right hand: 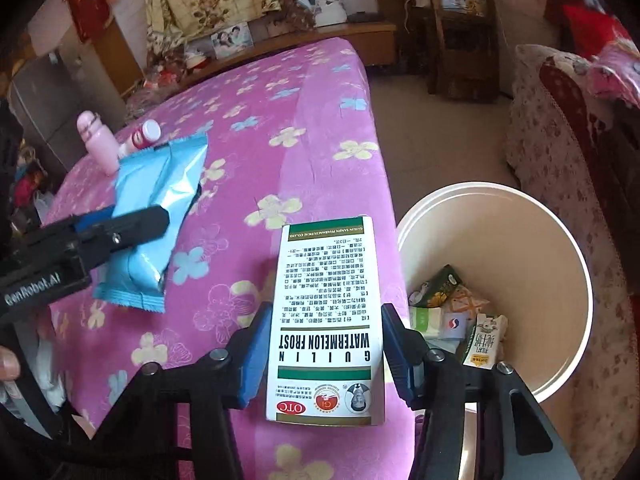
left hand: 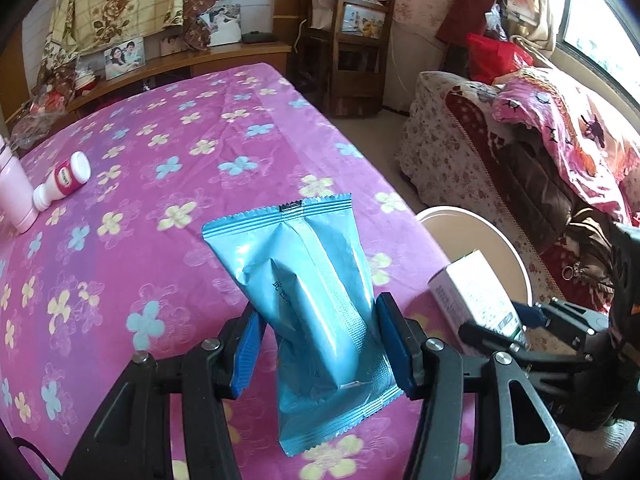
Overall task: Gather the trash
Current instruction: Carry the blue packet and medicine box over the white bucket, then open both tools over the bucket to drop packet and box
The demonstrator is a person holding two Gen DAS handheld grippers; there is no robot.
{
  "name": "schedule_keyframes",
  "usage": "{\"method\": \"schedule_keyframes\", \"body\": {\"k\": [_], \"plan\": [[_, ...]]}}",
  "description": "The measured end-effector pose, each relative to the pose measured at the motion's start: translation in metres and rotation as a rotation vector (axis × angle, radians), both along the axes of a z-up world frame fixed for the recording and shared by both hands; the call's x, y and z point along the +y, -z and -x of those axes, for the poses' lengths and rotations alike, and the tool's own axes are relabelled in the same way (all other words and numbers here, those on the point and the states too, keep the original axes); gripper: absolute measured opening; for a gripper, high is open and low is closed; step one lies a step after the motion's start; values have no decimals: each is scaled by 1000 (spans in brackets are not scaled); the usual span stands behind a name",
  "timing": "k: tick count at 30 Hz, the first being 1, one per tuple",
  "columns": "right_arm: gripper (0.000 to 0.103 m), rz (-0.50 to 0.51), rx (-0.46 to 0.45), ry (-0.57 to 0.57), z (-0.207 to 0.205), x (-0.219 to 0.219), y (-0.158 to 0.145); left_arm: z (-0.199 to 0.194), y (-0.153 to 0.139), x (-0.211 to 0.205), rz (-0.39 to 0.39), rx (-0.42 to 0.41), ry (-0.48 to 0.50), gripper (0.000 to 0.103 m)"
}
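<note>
Claws both clamped: left claw (left hand: pixel 320 344) w/ blue packet (left hand: pixel 308 292), right claw (right hand: pixel 324 356) w/ medicine box (right hand: pixel 328 312).

Left gripper (left hand: pixel 320 344) jaws clamp blue packet (left hand: pixel 308 300) above pink bedspread (left hand: pixel 160 152)

Blue wrapper (left hand: pixel 316 300): glossy, crinkled foil-like plastic. Medicine box (right hand: pixel 328 316), beside it: smooth printed cardboard. Bedsheet (left hand: pixel 160 160) beneath the wrapper: matt floral cloth, lightly creased; bucket (right hand: pixel 560 248) beyond the box: smooth cream plastic.
</note>
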State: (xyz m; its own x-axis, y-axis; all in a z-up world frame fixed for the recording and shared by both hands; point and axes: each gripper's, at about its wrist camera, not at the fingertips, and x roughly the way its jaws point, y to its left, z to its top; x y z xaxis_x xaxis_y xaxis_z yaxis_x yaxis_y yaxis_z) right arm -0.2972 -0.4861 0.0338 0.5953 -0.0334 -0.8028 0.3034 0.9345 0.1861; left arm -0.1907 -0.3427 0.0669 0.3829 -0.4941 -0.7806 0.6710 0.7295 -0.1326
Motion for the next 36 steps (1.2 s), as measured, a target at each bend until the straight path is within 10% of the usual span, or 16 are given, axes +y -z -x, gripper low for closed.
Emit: {"method": "schedule_keyframes", "body": {"k": [36], "plan": [[56, -40, -53, 344, 56, -122, 6, 37, 9, -124, -3, 41, 162, 57]]}}
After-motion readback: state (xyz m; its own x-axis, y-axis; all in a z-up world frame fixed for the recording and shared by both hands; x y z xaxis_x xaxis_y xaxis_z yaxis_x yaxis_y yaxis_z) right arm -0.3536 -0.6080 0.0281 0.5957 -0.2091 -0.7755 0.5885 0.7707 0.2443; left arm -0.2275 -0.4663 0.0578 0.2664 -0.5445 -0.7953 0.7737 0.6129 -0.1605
